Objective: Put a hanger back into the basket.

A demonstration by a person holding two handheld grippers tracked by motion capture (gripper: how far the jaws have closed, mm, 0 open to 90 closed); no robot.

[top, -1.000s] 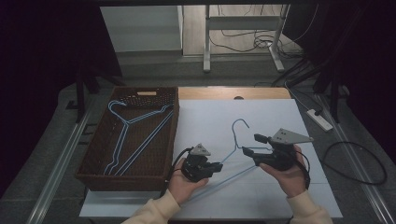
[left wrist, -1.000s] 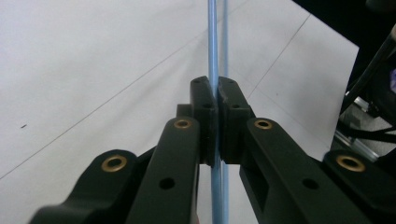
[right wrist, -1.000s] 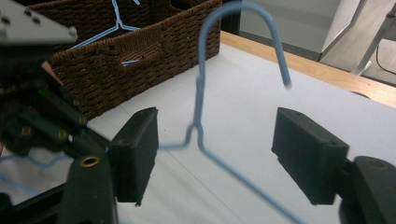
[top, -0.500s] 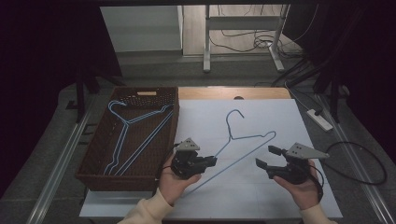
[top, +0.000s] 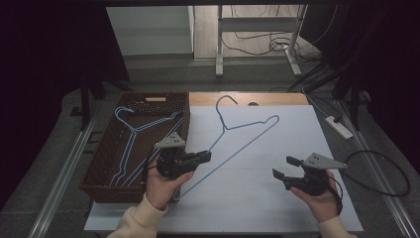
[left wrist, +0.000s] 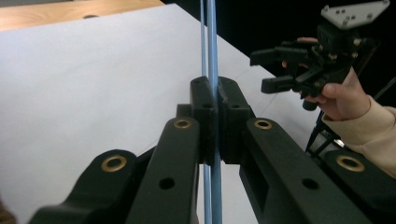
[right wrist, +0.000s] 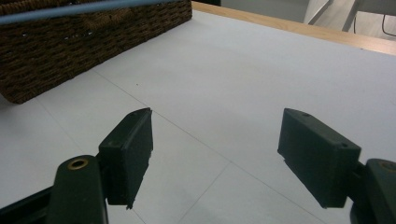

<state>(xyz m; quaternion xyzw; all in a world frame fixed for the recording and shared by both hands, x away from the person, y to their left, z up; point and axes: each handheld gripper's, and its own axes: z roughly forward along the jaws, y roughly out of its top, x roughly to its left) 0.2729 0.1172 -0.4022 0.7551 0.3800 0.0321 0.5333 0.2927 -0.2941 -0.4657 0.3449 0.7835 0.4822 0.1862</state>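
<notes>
A light-blue wire hanger (top: pixel 243 130) hangs tilted over the white sheet, hook (top: pixel 225 100) toward the far side. My left gripper (top: pixel 203 157) is shut on its lower wires beside the basket. In the left gripper view the black pads (left wrist: pixel 203 100) pinch two blue wires (left wrist: pixel 212 51) that run straight up between them. My right gripper (top: pixel 281 167) hovers near the front right of the sheet, open with nothing between its jaws. From its own camera the right gripper (right wrist: pixel 215 154) has bare white sheet between the wide-apart pads. It also appears far off as the right gripper (left wrist: pixel 271 70).
A dark woven basket (top: pixel 101 171) stands at the left with more blue hangers (top: pixel 130 136) lying inside; its wall (right wrist: pixel 56 51) is near the right gripper view's top left. A white sheet (top: pixel 277 198) covers the wooden table (top: pixel 267 98). Cables and a power strip (top: pixel 339 126) lie on the floor at right.
The left gripper has lifted the hanger and carried it up and leftward toward the basket. The right gripper has come off the hanger and dropped back toward the front right.
</notes>
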